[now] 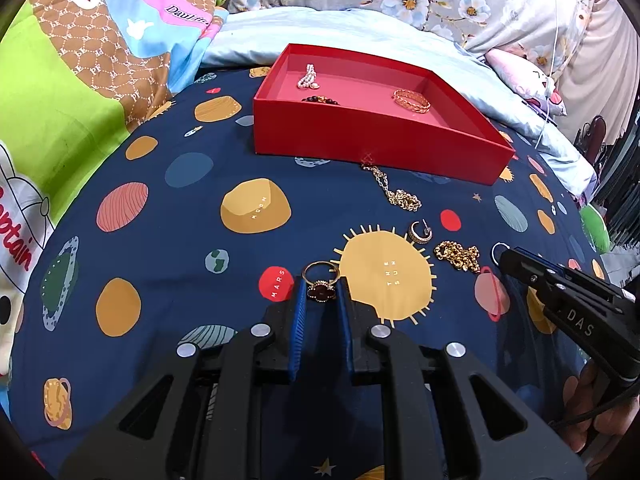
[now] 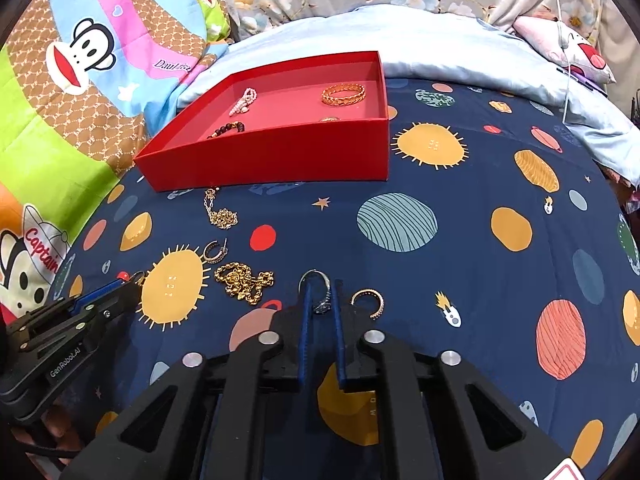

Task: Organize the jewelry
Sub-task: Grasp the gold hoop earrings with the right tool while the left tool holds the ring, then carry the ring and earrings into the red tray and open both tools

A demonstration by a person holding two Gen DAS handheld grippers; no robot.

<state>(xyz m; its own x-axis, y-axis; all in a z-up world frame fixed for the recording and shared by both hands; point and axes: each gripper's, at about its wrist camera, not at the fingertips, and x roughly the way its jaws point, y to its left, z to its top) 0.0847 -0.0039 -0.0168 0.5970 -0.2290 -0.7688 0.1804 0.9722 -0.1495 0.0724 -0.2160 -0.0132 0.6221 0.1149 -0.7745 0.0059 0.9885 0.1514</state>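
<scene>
Left hand-held gripper (image 1: 322, 294) is clamped on the gold ring with the dark clover face (image 1: 320, 285), pinched at the head so the band sticks out forward. Right hand-held gripper (image 2: 322, 300) has its jaws closed onto the silver ring (image 2: 318, 290); pads look to be pressing on it low on the bedspread (image 2: 460, 248). Both are pointed down at the bed for small flat pickups. Still loose nearby: open gold ring (image 2: 370, 302), bead chain (image 2: 244, 282), hoop earring (image 2: 215, 251), thin chain (image 2: 220, 214). Red box (image 2: 272, 160) sits further back, already holding a pearl piece (image 2: 244, 102), a dark bead bracelet (image 2: 226, 129) and a gold bangle (image 2: 344, 94), so probably the drop-off.
</scene>
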